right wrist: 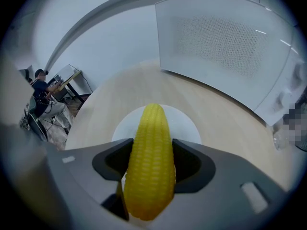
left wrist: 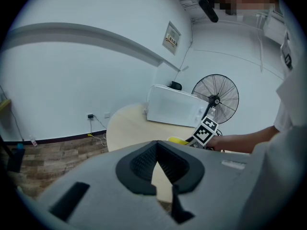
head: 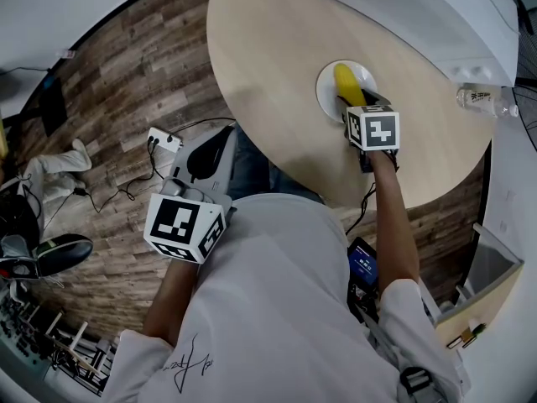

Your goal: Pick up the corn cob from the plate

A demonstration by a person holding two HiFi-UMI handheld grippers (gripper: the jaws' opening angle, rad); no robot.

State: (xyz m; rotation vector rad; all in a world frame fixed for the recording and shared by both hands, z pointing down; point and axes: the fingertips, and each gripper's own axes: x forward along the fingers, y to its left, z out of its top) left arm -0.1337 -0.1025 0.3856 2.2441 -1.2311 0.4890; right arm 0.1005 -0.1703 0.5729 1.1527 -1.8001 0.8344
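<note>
A yellow corn cob (head: 346,82) lies lengthwise over a small white plate (head: 325,91) on the round wooden table (head: 268,65). My right gripper (head: 361,104) is shut on the cob's near end. In the right gripper view the corn cob (right wrist: 151,162) fills the gap between the dark pads (right wrist: 192,162) of the right gripper (right wrist: 152,153), with the plate (right wrist: 189,123) beneath; I cannot tell whether the cob still touches the plate. My left gripper (head: 204,156) hangs off the table over the floor, and in its own view the left gripper (left wrist: 156,150) is shut with nothing in it.
A large white box (head: 436,15) stands at the table's far side, with a clear bottle (head: 482,99) near the right edge. A standing fan (left wrist: 216,97) is behind the table. A power strip (head: 164,139) and cables lie on the wood floor.
</note>
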